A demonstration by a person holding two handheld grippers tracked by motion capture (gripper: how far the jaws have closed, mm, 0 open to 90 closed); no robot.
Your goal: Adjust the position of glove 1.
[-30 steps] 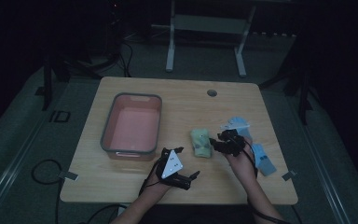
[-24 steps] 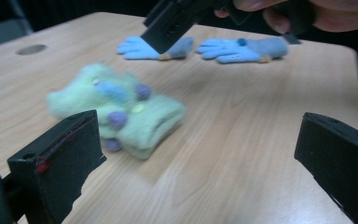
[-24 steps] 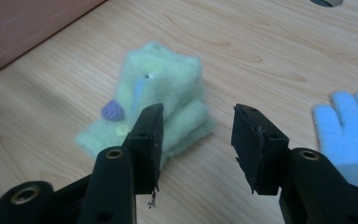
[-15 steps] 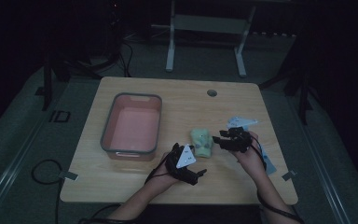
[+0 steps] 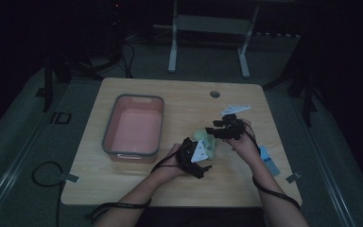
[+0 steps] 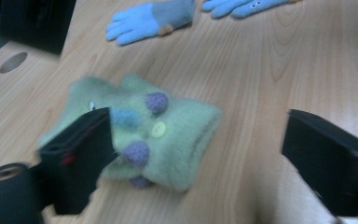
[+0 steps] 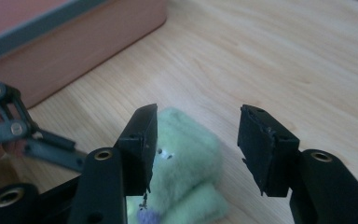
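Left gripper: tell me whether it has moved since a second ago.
Yes. In the high view the left gripper has shifted right, away from the pink tray, up beside the green glove; its jaws have just been closing slightly.

High view very dim, underexposed; bench (image 5: 137,189) only lit patch, surroundings beyond bench near black, no hard shadows. Left gripper view brighter, even light, soft motion blur over green mitten (image 6: 149,130); near black jaws out of focus. Right gripper view bright, wood beyond mitten slightly washed out, far corners soft, jaws fairly sharp.
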